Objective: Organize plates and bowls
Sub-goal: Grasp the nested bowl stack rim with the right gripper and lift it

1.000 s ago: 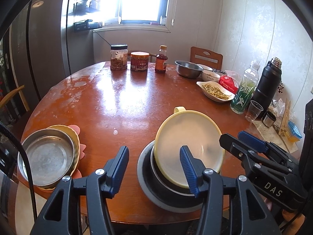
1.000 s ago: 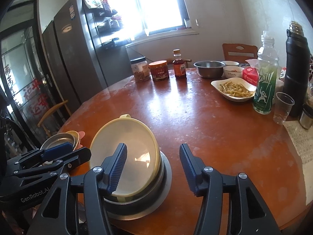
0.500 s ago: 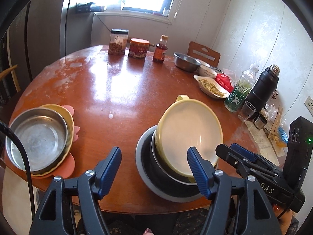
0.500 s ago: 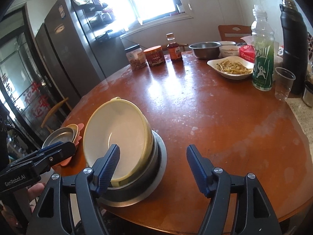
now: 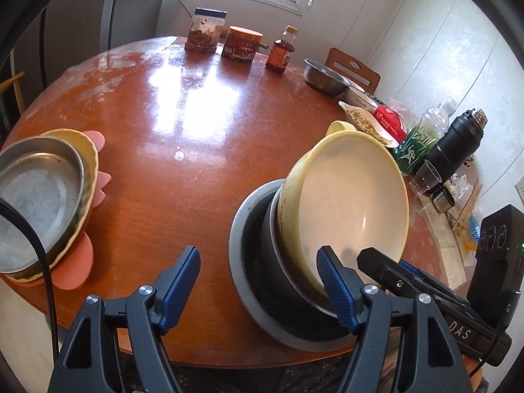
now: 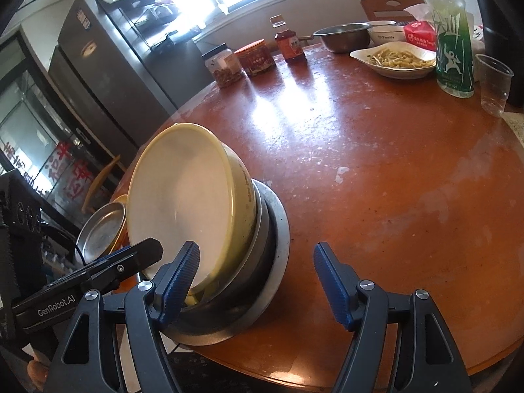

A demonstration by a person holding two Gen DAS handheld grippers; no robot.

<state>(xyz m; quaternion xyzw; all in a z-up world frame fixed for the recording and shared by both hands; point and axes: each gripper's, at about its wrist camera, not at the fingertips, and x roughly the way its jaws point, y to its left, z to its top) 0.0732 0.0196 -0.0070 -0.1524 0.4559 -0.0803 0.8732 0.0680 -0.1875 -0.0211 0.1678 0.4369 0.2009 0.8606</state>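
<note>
Far left on the round wooden worktop (image 5: 203, 137): a steel pan (image 5: 36, 203) nested in a yellow scalloped dish (image 5: 88, 160), which sits on a pink petal-edged mat (image 5: 73, 267), all at the near rim.

Left tongs (image 5: 258, 286): jaws have just been opening and now stand apart, with bare worktop and the edge of the bowl stack in the gap. The right-hand pad (image 5: 334, 290) overlaps the stack's near side; contact unclear.

Centre: a cream plastic bowl (image 5: 350, 206), tilted steeply on its side and open toward the cameras, leans inside a dark bowl (image 5: 278, 281), which sits in a wide grey metal basin (image 5: 242, 242).

Right tongs (image 6: 257, 283): jaws apart, recently widened, nothing clamped. The left pad (image 6: 178, 281) lies over the cream bowl's lower rim; the right pad is over bare worktop.

Far edge, left to right: two jars (image 5: 204, 34), a sauce bottle (image 5: 281, 54), a steel bowl (image 5: 326, 77), a dish of noodles (image 6: 394, 59), a green-label bottle (image 6: 453, 46), a black flask (image 5: 453, 150).
</note>
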